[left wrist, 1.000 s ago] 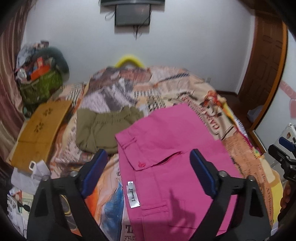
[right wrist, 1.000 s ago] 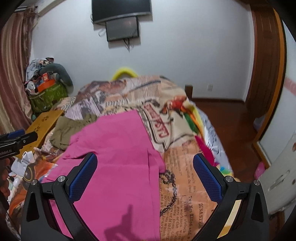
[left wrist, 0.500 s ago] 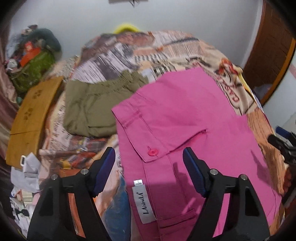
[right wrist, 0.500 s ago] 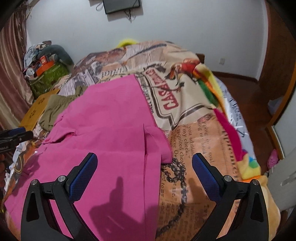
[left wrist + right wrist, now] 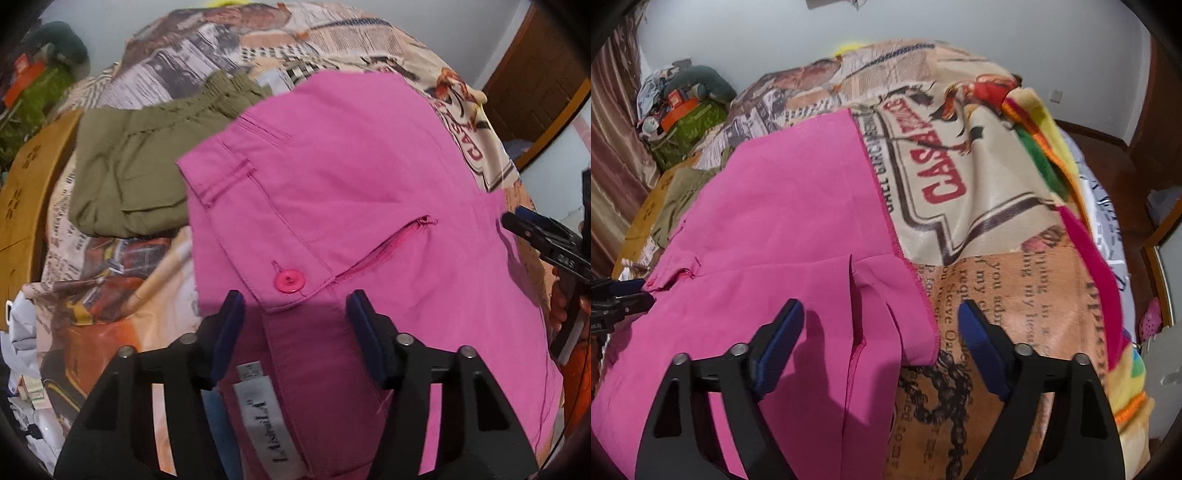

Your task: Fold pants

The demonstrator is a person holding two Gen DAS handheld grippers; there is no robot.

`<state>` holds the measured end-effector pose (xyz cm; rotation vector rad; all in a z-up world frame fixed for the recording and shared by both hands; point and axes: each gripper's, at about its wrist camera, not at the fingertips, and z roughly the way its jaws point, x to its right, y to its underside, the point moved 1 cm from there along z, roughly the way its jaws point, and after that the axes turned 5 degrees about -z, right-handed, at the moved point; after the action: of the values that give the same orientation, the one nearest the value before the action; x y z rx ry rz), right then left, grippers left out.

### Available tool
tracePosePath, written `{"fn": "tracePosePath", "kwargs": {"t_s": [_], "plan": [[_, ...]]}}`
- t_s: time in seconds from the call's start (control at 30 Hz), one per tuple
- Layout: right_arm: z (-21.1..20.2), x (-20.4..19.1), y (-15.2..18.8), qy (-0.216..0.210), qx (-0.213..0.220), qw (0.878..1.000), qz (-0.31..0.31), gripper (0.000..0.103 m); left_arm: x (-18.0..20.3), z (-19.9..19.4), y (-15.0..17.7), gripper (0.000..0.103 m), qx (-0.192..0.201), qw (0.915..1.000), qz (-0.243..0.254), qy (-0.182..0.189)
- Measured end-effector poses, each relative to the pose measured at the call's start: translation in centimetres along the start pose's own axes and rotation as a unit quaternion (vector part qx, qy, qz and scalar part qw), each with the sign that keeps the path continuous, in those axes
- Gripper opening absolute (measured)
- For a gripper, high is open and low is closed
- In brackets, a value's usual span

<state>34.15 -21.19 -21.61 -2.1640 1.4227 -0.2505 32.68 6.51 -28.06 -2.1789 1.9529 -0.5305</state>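
Pink pants lie spread flat on the printed bedspread. In the left wrist view my left gripper hangs just over the waistband, near the pink button and the white label. Its jaws are closing with the waistband flap between them, and the pads do not press on it. In the right wrist view my right gripper is over the leg hem of the pink pants. Its jaws are closing too, with the hem fold between them untouched.
Folded olive shorts lie left of the waistband, and a yellow-brown board sits beyond them. A green bag of clutter stands at the far left corner. The bed's right edge drops to a wooden floor.
Both grippers have come down and tilted toward the pink pants, which now fill more of each view. Both pairs of jaws have narrowed.
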Motion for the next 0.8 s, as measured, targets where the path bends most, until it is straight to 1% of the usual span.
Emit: {"fn": "tracePosePath", "kwargs": {"t_s": [0.1,0.17,0.2,0.23,0.27,0.3,0.37,0.43,0.53,0.7,0.8], "plan": [[1.2,-0.2,0.0,-0.014,-0.017,1.0,-0.009,0.069,0.1,0.5,-0.1,0.055,-0.004,0.9999,-0.006,0.007],[1.8,-0.4,0.1,-0.028,-0.026,0.999,-0.013,0.054,-0.2,0.8,-0.3,0.055,-0.01,0.9996,-0.022,0.017],[2.2,-0.5,0.2,-0.035,-0.034,0.999,-0.016,0.05,-0.4,0.9,-0.4,0.054,-0.012,0.9994,-0.025,0.02],[2.5,-0.7,0.3,-0.041,-0.041,0.998,-0.019,0.044,-0.5,0.9,-0.4,0.054,-0.013,0.9994,-0.026,0.02],[2.7,-0.9,0.3,-0.044,-0.045,0.998,-0.022,0.039,-0.5,0.9,-0.4,0.053,-0.014,0.9994,-0.024,0.02],[2.7,-1.0,0.4,-0.044,-0.046,0.998,-0.027,0.036,-0.4,0.9,-0.4,0.052,-0.013,0.9995,-0.02,0.018],[2.7,-1.4,0.4,-0.043,-0.049,0.997,-0.033,0.021,-0.3,0.8,-0.3,0.05,-0.008,0.9998,-0.013,0.012],[2.9,-1.3,0.4,-0.025,-0.056,0.998,-0.034,0.009,-0.3,0.8,-0.2,0.049,-0.003,1.0,-0.005,0.004],[3.3,-1.2,0.5,-0.019,-0.062,0.998,-0.027,0.006,-0.2,1.0,-0.2,0.048,0.004,0.9999,0.006,-0.008],[3.0,-1.5,1.2,-0.004,-0.071,0.997,-0.029,0.004,0.2,1.7,-0.7,0.048,0.015,0.9981,0.037,-0.048],[2.6,-1.7,1.8,0.002,-0.078,0.997,-0.028,0.003,0.2,2.4,-1.3,0.048,0.014,0.9973,0.044,-0.058]]}}
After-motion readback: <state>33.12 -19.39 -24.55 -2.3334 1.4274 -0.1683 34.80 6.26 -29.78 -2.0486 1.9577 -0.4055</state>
